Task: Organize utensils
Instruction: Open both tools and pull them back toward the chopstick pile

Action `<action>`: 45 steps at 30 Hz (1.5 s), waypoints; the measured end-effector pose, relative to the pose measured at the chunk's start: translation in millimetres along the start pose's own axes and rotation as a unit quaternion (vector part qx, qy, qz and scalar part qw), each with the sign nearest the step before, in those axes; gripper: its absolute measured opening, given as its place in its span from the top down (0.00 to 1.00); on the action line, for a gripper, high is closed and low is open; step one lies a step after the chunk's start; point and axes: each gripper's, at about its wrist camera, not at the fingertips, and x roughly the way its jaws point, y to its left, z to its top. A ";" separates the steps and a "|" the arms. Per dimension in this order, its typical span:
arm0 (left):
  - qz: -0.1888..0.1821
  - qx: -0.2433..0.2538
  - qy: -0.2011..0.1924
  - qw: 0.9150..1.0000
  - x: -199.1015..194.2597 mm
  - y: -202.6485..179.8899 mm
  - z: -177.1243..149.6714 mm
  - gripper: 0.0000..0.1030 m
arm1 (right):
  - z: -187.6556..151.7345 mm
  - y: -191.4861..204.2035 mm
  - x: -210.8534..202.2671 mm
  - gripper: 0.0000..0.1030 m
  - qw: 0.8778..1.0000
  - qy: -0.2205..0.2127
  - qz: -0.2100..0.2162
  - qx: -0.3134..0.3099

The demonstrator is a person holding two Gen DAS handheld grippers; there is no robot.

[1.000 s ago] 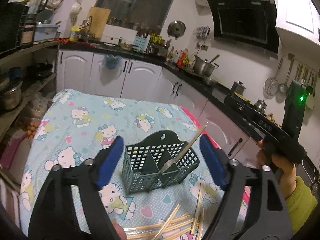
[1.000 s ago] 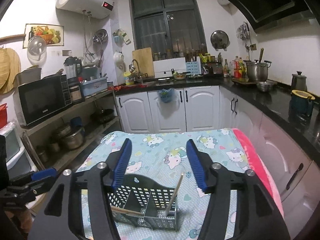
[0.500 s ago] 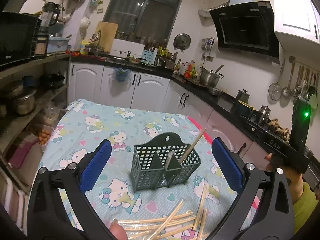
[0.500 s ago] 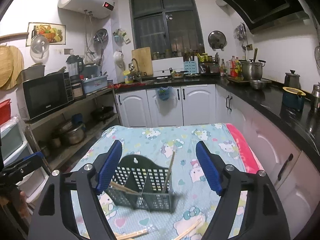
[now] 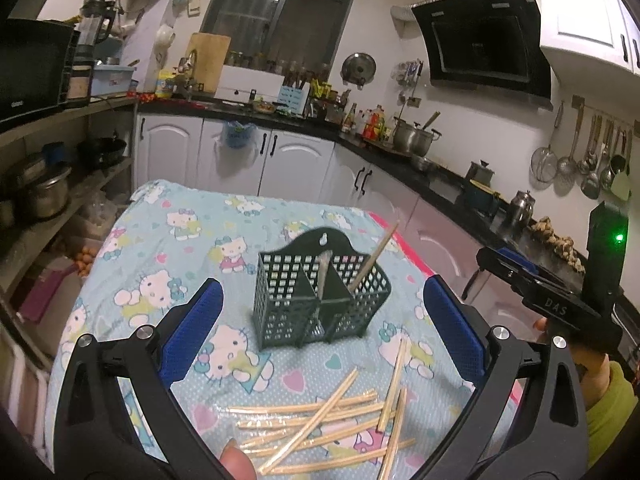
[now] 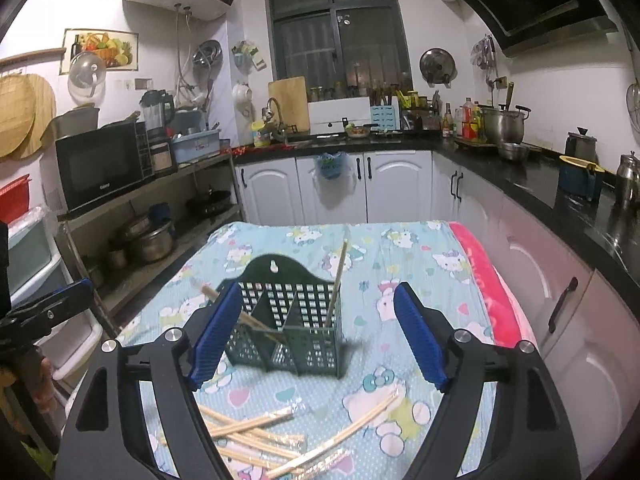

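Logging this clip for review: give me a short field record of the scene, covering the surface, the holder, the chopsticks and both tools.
surface: table under a light blue cartoon-cat cloth
holder: dark green perforated plastic utensil basket, upright, with compartments
in holder: one wooden chopstick leaning in a right compartment, another leaning left
loose: pile of wrapped wooden chopsticks on the cloth in front of the holder
left tool: open, jaws just widened, nothing gripped
right tool: open, jaws just widened, nothing gripped
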 end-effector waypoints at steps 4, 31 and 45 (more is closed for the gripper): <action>0.001 0.004 0.009 1.000 1.7 -2.8 -10.4 0.10 | -9.8 0.1 -3.0 0.26 1.000 0.010 -0.001 0.001; -0.002 0.085 0.100 0.991 68.7 -38.5 -70.7 0.10 | -78.5 -41.2 25.6 0.26 0.993 0.106 -0.044 0.014; -0.016 0.110 0.195 0.975 133.8 -45.0 -90.8 0.34 | -102.1 -75.9 82.1 0.37 0.982 0.175 -0.065 0.042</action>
